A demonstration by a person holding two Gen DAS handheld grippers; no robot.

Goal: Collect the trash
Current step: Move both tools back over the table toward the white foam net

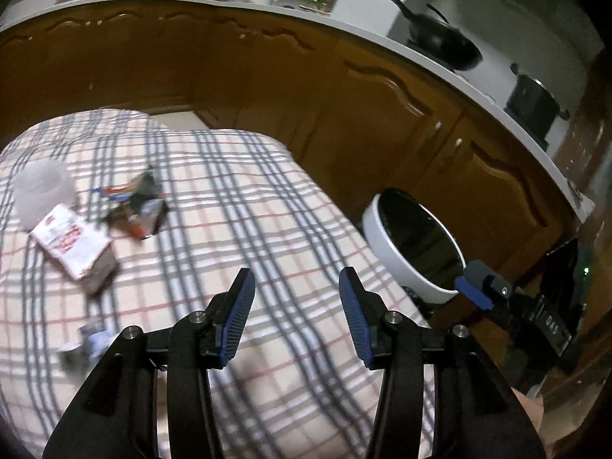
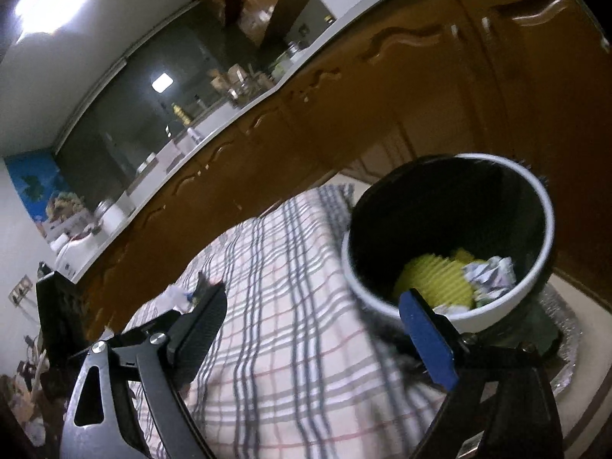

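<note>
A white bin with a black inside [image 1: 415,246] stands past the right edge of the plaid-covered table [image 1: 237,191]. In the right wrist view the bin [image 2: 451,237] holds a yellow ridged piece [image 2: 440,279] and crumpled paper [image 2: 491,273]. On the table's left lie a red-and-white wrapper [image 1: 70,241], dark foil wrappers [image 1: 137,206] and a small crumpled scrap [image 1: 90,344]. My left gripper [image 1: 296,302] is open and empty above the cloth. My right gripper [image 2: 317,306] is open and empty beside the bin; it also shows in the left wrist view [image 1: 482,287].
A translucent white cup [image 1: 42,187] stands by the wrappers. Brown kitchen cabinets [image 1: 382,122] run behind the table under a white counter with a black wok [image 1: 443,42] and a pot [image 1: 531,99]. More scraps [image 2: 179,294] lie at the table's far end.
</note>
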